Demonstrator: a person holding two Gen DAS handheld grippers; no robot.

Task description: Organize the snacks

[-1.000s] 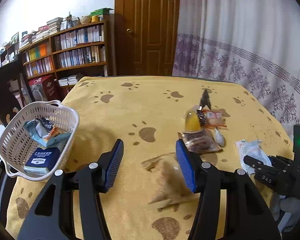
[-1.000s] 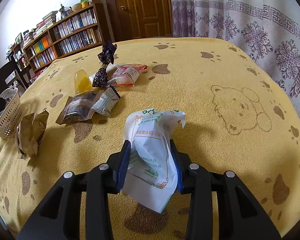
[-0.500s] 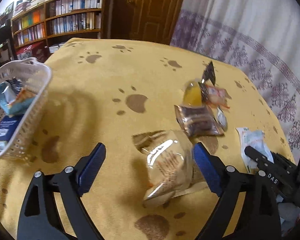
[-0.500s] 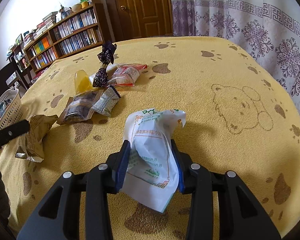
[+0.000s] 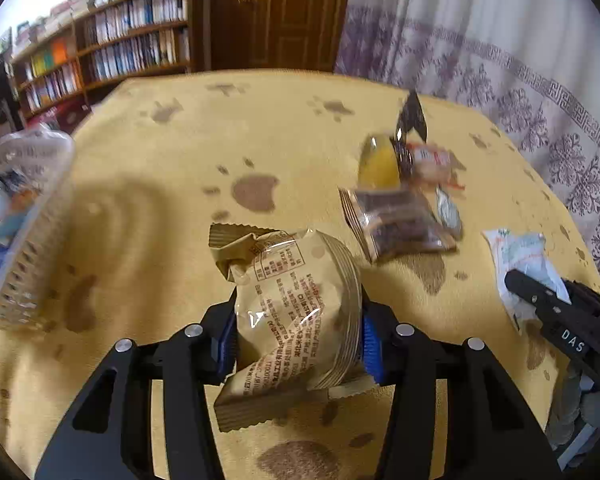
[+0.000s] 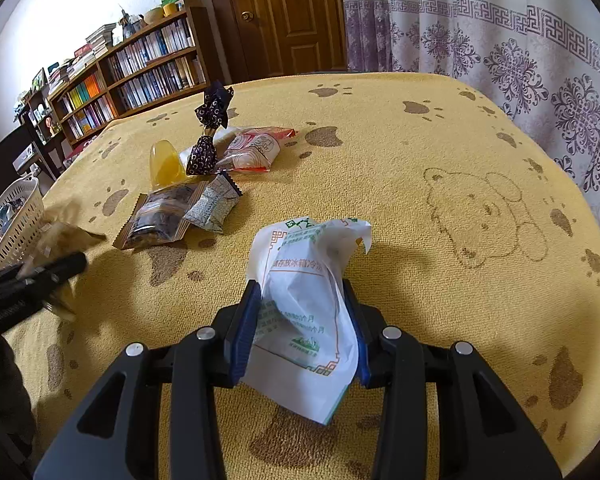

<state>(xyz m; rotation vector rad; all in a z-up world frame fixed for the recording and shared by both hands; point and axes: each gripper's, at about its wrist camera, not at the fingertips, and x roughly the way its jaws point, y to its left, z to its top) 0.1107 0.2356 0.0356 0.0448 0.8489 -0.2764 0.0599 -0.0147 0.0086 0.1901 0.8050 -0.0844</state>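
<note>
Over the yellow desk (image 6: 440,152), the left gripper (image 5: 298,332) pinches a tan snack packet (image 5: 296,304), seemingly lifted; the right gripper (image 6: 302,330) clamps a white packet (image 6: 304,316).

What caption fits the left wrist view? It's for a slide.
Left gripper clamps a tan snack packet beside the white basket.
</note>
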